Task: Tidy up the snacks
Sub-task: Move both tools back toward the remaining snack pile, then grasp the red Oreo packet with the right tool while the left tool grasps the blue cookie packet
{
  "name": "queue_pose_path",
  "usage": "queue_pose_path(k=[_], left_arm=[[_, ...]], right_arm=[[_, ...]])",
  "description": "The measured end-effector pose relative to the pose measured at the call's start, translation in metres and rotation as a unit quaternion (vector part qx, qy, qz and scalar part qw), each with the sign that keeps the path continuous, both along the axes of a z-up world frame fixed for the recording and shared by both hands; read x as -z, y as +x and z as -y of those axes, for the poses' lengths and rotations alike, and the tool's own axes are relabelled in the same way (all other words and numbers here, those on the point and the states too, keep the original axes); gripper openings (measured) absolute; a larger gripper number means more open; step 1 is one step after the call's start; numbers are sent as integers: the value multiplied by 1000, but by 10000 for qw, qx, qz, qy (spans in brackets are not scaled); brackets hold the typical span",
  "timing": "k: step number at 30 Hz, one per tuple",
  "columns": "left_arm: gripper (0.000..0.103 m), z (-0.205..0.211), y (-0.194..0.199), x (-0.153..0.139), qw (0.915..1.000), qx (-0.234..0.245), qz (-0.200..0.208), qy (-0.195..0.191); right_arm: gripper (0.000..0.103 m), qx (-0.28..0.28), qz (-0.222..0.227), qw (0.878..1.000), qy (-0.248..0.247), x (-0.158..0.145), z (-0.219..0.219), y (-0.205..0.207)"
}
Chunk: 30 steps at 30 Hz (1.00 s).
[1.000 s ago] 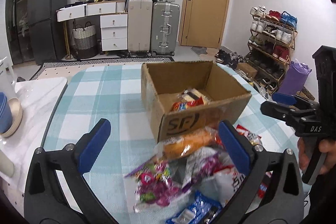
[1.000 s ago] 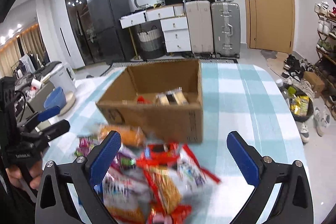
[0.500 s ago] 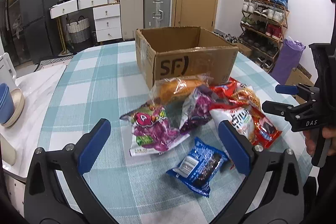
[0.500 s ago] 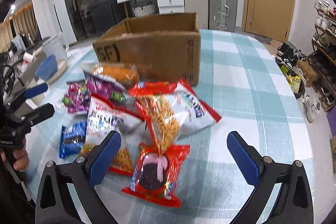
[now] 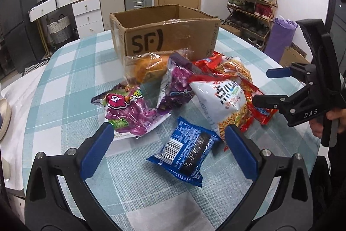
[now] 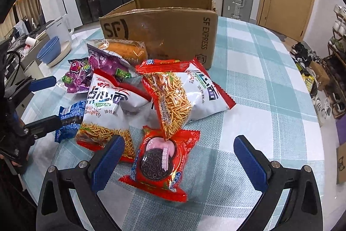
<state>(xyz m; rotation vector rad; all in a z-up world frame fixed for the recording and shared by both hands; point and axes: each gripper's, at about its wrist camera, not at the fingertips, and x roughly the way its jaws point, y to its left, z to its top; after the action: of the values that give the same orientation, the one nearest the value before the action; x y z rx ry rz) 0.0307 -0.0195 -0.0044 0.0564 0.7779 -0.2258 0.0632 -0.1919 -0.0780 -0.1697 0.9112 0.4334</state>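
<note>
Crinkly snack packets [image 6: 166, 99] beside cardboard box [image 6: 164, 29]

Glossy crinkled plastic snack packets [image 6: 112, 105], matt brown cardboard box [image 5: 173, 36] (taped), woven checked tablecloth [image 6: 259, 101]

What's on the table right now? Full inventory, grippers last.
brown cardboard box marked SF: 1, open top, far middle of table
orange bread in clear wrapper: 1, against the box front
purple snack bags: 2, left side of pile
white-and-red fried noodle snack bags: 2 clearly seen, centre of pile; more red packaging shows beneath
blue cookie packet: 1, nearest the left gripper
red cookie packet: 1, nearest the right gripper
teal-and-white checked tablecloth: 1, covers the round table
blue bowls: stacked, side counter left of table
left gripper: open, above the blue cookie packet
right gripper: open, above the red cookie packet
</note>
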Motion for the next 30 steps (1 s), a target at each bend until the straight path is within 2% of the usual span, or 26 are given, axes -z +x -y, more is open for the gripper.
queue_pose_path(k=[21,25,30], left_arm=[[102,10,9,26,9991,236,-292,200],[102,11,9,28,9988,289,-319,223],[102,10,11,31,9985,332,-381,197]], right_arm=[[101,-350,-338,9988,-75,18,-2,3],[82,-594,-396,9974,-132,19,-3,-1],[74,-699,-362,9968,-100,16,0,-2]])
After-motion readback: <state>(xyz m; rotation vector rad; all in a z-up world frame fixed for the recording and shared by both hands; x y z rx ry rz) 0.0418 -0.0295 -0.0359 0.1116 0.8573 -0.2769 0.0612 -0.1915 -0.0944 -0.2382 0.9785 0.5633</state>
